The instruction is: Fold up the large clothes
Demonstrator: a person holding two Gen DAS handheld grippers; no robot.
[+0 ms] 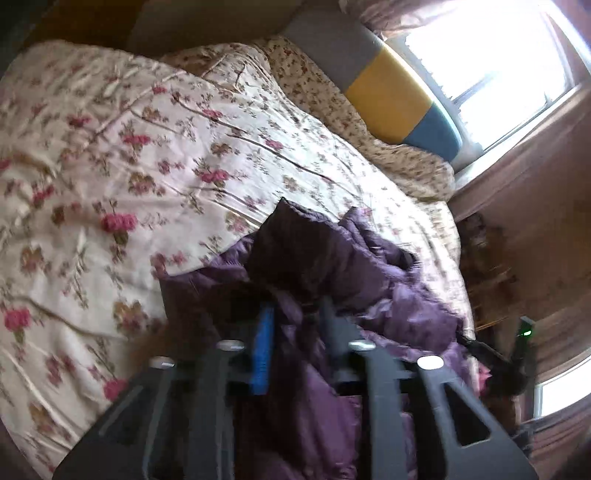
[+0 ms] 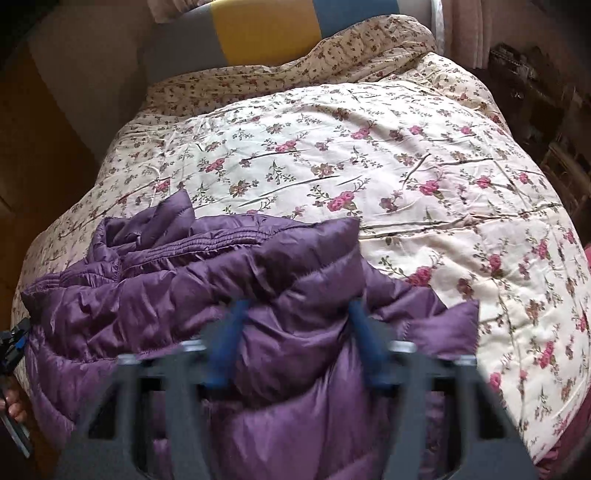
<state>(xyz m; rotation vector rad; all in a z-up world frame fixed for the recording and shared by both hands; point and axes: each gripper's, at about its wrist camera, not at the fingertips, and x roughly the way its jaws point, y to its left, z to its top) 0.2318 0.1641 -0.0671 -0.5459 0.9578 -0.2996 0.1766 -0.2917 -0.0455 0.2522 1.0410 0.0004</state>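
Purple puffer jacket (image 2: pixel 236 295), bunched at the near edge of the bed, one tool at each end.

Left tool (image 1: pixel 295 332): I see jacket fabric filling the gap between its fingers, but blur and shadow hide the tips, so I cannot tell whether it is clenched. Right tool (image 2: pixel 295 325): fingers spread apart, released, resting over the quilted fabric; motion blur softens their outline. The jacket's lower part is cut off behind both tool bodies. The floral bedspread (image 2: pixel 369 155) covers the bed; small-print pillows (image 2: pixel 332 48) lie at the far end against a grey, yellow and blue headboard (image 2: pixel 266 29). Only the left view shows the bright window (image 1: pixel 491 66). Only the right view shows the left tool from outside, at the far left edge, with fingers of the hand holding it.
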